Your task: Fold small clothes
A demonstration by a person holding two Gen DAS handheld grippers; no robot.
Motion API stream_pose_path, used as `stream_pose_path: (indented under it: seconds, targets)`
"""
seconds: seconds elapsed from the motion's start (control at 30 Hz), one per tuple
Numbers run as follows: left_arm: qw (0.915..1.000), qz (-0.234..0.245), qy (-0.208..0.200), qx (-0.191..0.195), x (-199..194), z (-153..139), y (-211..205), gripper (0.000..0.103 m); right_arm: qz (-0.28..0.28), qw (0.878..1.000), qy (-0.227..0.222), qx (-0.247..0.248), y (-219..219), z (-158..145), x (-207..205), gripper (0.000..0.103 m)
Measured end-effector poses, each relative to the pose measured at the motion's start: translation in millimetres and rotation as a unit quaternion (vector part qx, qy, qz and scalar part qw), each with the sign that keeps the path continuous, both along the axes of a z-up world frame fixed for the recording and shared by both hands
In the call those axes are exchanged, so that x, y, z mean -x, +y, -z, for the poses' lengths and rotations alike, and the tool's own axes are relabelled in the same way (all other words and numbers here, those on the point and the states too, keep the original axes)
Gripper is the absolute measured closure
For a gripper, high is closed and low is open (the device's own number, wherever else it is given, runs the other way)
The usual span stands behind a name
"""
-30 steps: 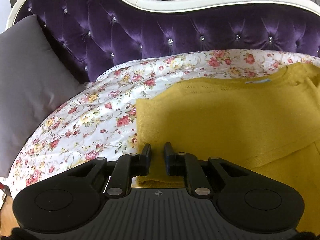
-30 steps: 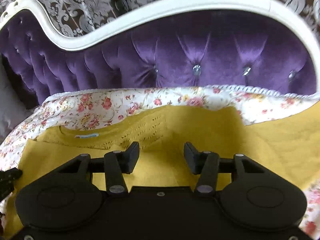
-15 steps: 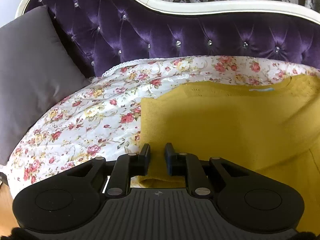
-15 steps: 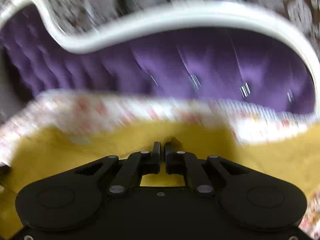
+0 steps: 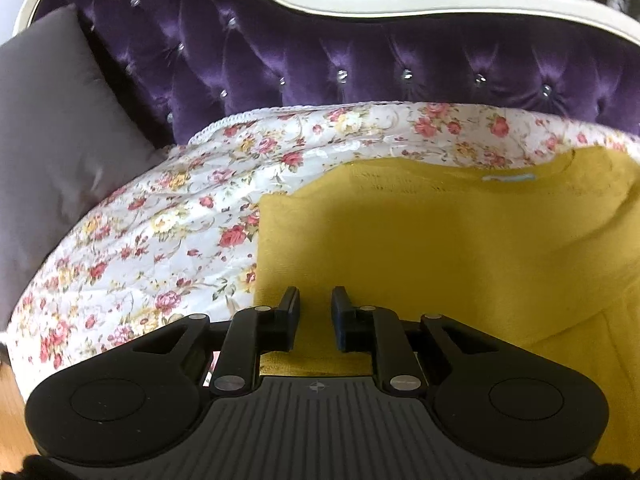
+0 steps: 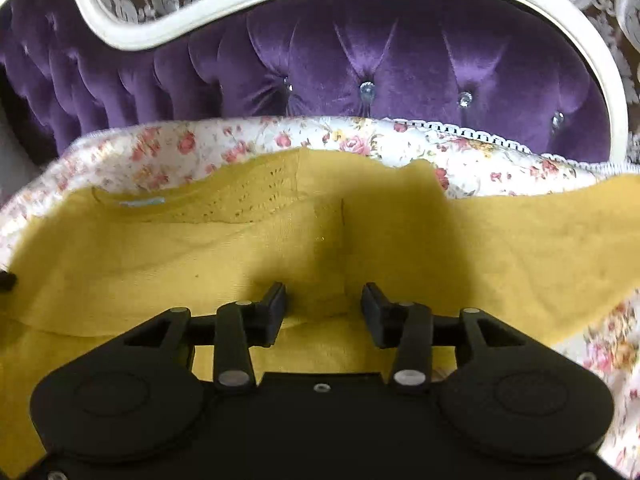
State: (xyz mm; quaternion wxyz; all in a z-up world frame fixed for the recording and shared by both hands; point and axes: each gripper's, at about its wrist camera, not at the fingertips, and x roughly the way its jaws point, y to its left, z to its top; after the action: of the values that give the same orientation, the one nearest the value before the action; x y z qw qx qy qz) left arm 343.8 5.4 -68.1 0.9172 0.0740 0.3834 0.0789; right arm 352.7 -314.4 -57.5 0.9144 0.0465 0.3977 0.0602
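A mustard-yellow knitted sweater lies spread on a white quilted bedspread printed with red and pink roses, which covers the seat of a purple button-tufted velvet sofa with a cream carved frame. A grey fabric cushion leans against the sofa at nine o'clock in the left wrist view.

The left gripper points down at the sweater's near left corner, at six o'clock in its view. Its jaws stand a narrow gap apart, with yellow knit showing between them; whether the pads pinch the fabric I cannot tell. The sweater's pale blue neck label sits at about one o'clock.

The right gripper hovers over the sweater, which fills the middle of its view from nine to three o'clock. Its jaws are opening, set well apart, with a raised fold of knit between them but untouched by the fingers. The label lies at ten o'clock, beside a band of openwork knit.
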Motion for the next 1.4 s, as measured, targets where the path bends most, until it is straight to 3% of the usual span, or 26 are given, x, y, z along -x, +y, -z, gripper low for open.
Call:
stream_pose_path:
  seconds: [0.13,0.33,0.4,0.43,0.53,0.63,0.67,0.77,0.8,0.9,0.97,1.17,1.23,1.33,1.4]
  targets:
    - [1.0000,0.004,-0.002,-0.001,0.8,0.8,0.6,0.085,-0.005,0.997,-0.051,-0.054,-8.8,-23.7,-5.4,0.043]
    - [0.9999,0.005,-0.005,0.009,2.1,0.3,3.3,0.085,0.018,0.997,-0.002,-0.080,-17.8,-12.6,-64.8,0.042]
    - [0.9999,0.007,-0.006,0.010,2.3,0.4,3.6,0.085,0.016,0.995,0.018,-0.092,-20.9,-3.6,-68.6,0.054]
    - [0.9999,0.008,-0.007,0.010,2.8,0.1,3.8,0.085,0.007,0.995,0.024,-0.095,-20.9,-1.8,-69.2,0.089]
    - [0.9998,0.007,-0.008,0.017,3.9,-2.4,5.0,0.085,-0.030,0.997,-0.005,-0.074,-11.9,-8.0,-57.6,0.089]
    - [0.9995,0.003,-0.012,0.028,5.2,-6.6,5.7,0.085,-0.041,0.988,-0.127,-0.076,-14.3,-26.0,-35.4,0.090]
    - [0.9995,0.002,-0.012,0.028,4.9,-7.1,4.7,0.085,-0.027,0.987,-0.136,-0.079,-18.0,-22.6,-37.3,0.086]
    - [0.9998,0.004,-0.008,0.019,4.5,-7.9,1.4,0.085,-0.002,0.997,-0.061,-0.045,-20.0,2.3,-59.4,0.079]
    - [0.9998,0.006,-0.009,0.017,5.3,-9.5,1.1,0.085,0.005,0.998,-0.055,-0.036,-20.5,6.4,-59.6,0.077]
    - [0.9997,0.009,-0.020,0.012,5.5,-18.0,-0.7,0.085,0.024,0.994,-0.091,-0.061,-31.3,0.0,-40.6,0.042]
    - [0.9995,0.011,-0.024,0.018,0.8,-23.9,-4.6,0.085,0.018,0.991,-0.106,-0.078,-36.9,-3.9,-28.5,0.040]
    - [0.9990,0.021,-0.012,0.039,-17.5,-20.8,-21.4,0.085,-0.016,0.994,-0.065,-0.084,-37.9,4.2,-21.1,0.042]
    - [0.9987,0.019,0.006,0.048,-23.1,-12.9,-22.0,0.085,-0.028,0.994,-0.058,-0.084,-34.7,5.2,-20.2,0.050]
    - [0.9983,0.017,0.019,0.051,-26.7,-3.9,-22.3,0.085,-0.034,0.996,-0.057,-0.066,-26.7,7.5,-18.1,0.092]
    - [0.9987,0.023,0.022,0.041,-26.3,-6.0,-25.0,0.085,-0.037,0.995,-0.067,-0.068,-26.7,3.0,-11.7,0.092]
